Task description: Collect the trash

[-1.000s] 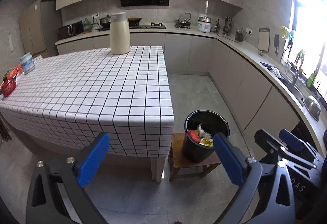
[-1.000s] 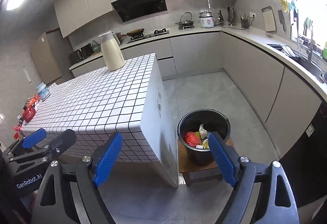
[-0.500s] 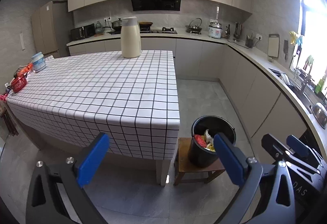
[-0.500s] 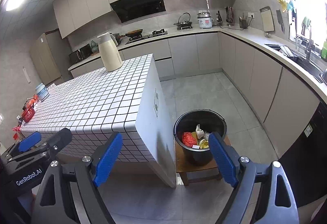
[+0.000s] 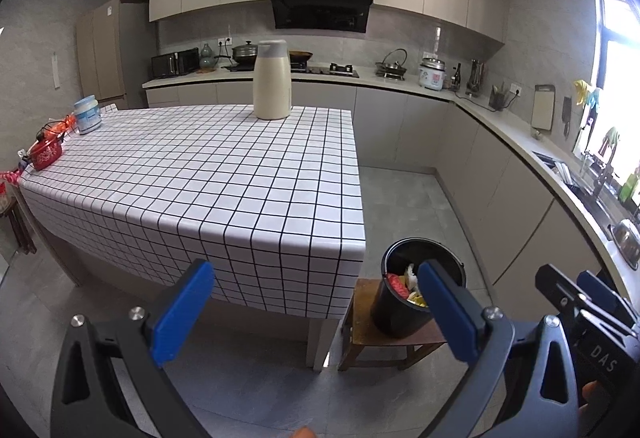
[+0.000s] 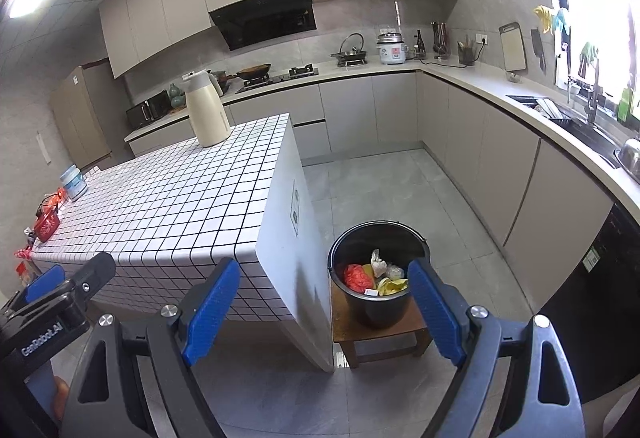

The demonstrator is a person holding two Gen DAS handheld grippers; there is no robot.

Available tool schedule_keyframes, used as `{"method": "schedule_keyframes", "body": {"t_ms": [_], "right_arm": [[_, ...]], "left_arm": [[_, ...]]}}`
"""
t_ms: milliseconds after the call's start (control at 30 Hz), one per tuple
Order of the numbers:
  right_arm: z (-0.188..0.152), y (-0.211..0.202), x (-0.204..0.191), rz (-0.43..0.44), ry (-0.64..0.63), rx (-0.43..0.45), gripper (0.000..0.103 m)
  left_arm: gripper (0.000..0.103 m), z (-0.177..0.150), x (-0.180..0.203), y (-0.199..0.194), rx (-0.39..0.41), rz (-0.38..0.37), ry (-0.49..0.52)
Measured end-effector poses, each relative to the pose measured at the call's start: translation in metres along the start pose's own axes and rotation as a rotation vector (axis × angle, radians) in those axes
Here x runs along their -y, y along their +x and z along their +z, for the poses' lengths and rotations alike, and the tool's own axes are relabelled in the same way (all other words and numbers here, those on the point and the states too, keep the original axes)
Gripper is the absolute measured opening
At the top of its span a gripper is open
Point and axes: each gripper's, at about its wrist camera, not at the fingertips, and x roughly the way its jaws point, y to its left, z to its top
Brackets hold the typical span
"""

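Note:
A black trash bucket [image 6: 378,270] stands on a low wooden stool [image 6: 380,336] beside the table's near right corner. It holds a red bag, yellow scraps and white crumpled pieces. It also shows in the left wrist view [image 5: 416,286], partly behind a blue finger. My left gripper [image 5: 316,308] is open and empty, held back from the table's front edge. My right gripper [image 6: 322,304] is open and empty, above the floor in front of the bucket. Each gripper shows at the edge of the other's view.
The table [image 5: 208,182] has a white checked cloth. On it stand a cream thermos jug [image 5: 272,80], a white jar [image 5: 88,115] and a red basket [image 5: 45,150]. Kitchen counters [image 6: 520,106] run along the back and right walls, with a sink at the right.
Both grippers have drawn back and risen a little, so the table and bucket look smaller and farther. Both stay open.

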Motion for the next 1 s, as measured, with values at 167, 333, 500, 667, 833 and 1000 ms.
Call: {"method": "schedule_keyframes", "body": {"t_ms": [167,333,500,667,833,1000], "right_arm": [[0.0,-0.002,-0.003,0.002,-0.006,-0.002,0.088],[0.0,0.0,-0.005,-0.004,-0.013,-0.008,0.088],[-0.001,0.007,-0.005,-0.006,-0.007,-0.024,0.088],[-0.001,0.01,-0.006,-0.006,-0.008,-0.024,0.088],[-0.001,0.012,-0.007,-0.005,-0.005,-0.026,0.088],[-0.001,0.014,-0.007,-0.005,-0.008,-0.028,0.088]], "left_arm": [[0.103,-0.003,0.006,0.003,-0.003,0.024,0.059],[0.103,-0.004,0.008,0.007,-0.027,0.011,0.084],[0.103,-0.003,0.012,0.01,-0.037,0.007,0.109],[0.103,-0.002,0.011,0.012,-0.049,-0.003,0.103],[0.103,-0.001,0.008,0.015,-0.051,-0.002,0.098],[0.103,0.0,0.008,0.018,-0.056,0.0,0.097]]}}
